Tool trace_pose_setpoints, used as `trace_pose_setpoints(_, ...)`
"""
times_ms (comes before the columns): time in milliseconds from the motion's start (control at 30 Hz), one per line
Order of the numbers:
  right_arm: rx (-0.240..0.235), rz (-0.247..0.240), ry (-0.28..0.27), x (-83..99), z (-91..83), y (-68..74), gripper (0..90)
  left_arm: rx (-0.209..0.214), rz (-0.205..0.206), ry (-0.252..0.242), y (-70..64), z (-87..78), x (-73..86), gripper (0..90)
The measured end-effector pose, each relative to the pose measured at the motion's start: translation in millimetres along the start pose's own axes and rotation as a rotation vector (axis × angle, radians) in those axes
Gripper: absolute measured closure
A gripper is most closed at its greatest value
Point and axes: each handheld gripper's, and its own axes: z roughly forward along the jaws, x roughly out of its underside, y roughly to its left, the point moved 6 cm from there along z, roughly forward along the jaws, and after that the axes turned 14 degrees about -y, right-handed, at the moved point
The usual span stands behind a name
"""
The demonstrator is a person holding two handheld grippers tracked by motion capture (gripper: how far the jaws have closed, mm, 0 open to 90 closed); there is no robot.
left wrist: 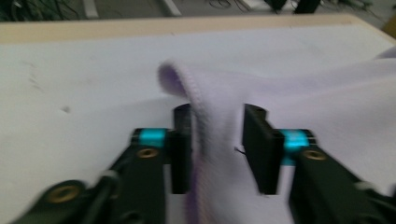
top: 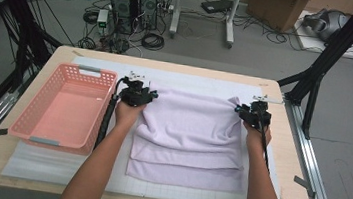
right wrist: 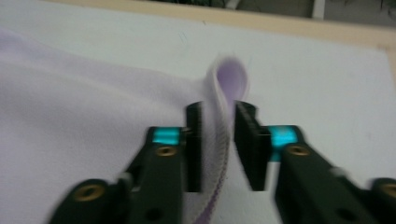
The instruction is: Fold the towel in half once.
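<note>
- Towel (top: 188, 136), lilac, lies part-folded on the white mat (top: 56, 166) mid-desk (top: 303, 159), its long axis running left to right.
- Left hand-held gripper (top: 137, 95) has the far left corner between its jaws, which stand slightly apart and slack around it.
- Right hand-held gripper (top: 254, 113) pinches the far right corner loosely.
- Pink basket (top: 65, 107) sits just left, nearer the left hand.

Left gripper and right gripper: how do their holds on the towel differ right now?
The left gripper has its jaws set wider, with a gap beside the towel edge; the right gripper has its jaws closer, near the folded edge. The left gripper sits at the towel's far left corner beside the pink basket; the right gripper is at the far right corner. Both have a raised towel edge between their jaws.
</note>
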Motion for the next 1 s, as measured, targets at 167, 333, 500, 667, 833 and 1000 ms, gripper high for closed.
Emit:
trace_pose_setpoints(167,-0.021,0.008,-0.015,-3.1,-15.5,-1.2,59.2,0.040,0.015,0.026,-11.0,-9.1,-3.3,41.7)
trace_pose_setpoints(333,-0.055,-0.005,0.011,-5.7,-39.7,5.5,55.5,0.075,0.035,-0.018,-25.9,-27.5,-7.2,43.5)
trace_pose_setpoints(500,-0.092,-0.050,-0.003,-3.6,-64.8,17.7,56.4,0.093,0.061,-0.013,-33.3,-48.6,3.1,43.0)
trace_pose_setpoints(667,-0.125,-0.075,0.005,12.2,-89.5,26.9,56.4,0.103,0.064,-0.022,-38.6,-70.2,15.0,41.8)
trace_pose_setpoints(833,-0.145,-0.105,0.016,33.0,-115.0,37.1,56.4,0.122,0.078,-0.031,-44.2,-93.5,25.0,41.7)
trace_pose_setpoints(1000,-0.160,-0.134,0.036,52.1,-134.3,47.2,56.1,0.123,0.081,-0.018,-46.5,-116.9,37.8,41.4)
